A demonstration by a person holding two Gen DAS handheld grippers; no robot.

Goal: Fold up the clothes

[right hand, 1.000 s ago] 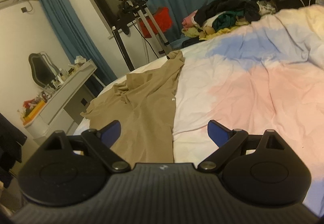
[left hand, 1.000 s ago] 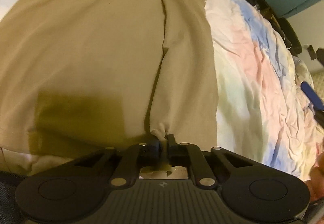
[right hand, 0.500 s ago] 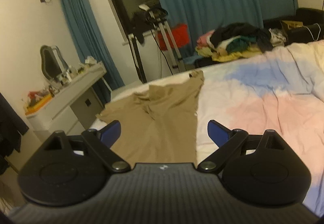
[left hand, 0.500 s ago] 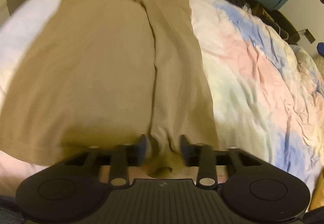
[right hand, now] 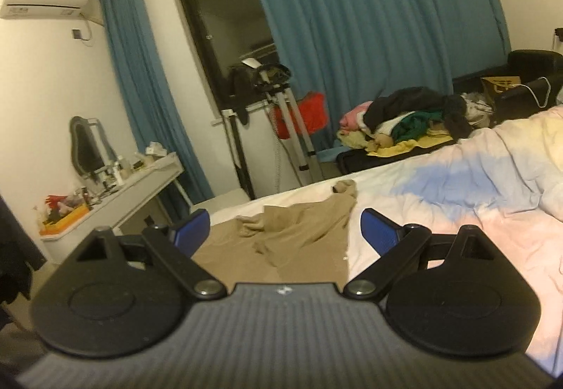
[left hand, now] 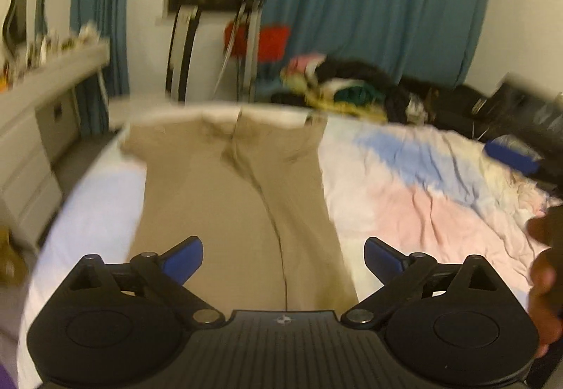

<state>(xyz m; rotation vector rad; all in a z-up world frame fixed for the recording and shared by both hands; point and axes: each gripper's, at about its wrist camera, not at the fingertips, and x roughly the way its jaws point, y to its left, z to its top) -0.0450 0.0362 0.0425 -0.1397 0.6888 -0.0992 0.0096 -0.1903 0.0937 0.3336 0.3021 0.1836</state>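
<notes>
Left wrist view, blurred: left gripper (left hand: 283, 257) with jaws spread wide and empty, smooth tan garment (left hand: 232, 199) flat lengthwise on rumpled pastel duvet (left hand: 422, 199), right wrist view: right gripper (right hand: 285, 230) wide, empty, garment's far end crumpled, heaped clothes pile (right hand: 404, 121) far right.

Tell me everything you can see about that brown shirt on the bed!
The brown shirt is plain tan, soft-looking cloth, lying spread out lengthwise on the pastel bedspread. A long crease or fold edge runs down its middle. Its far end is rumpled and bunched near the bed's edge. Nothing grips it: both open grippers are above its near end.
</notes>
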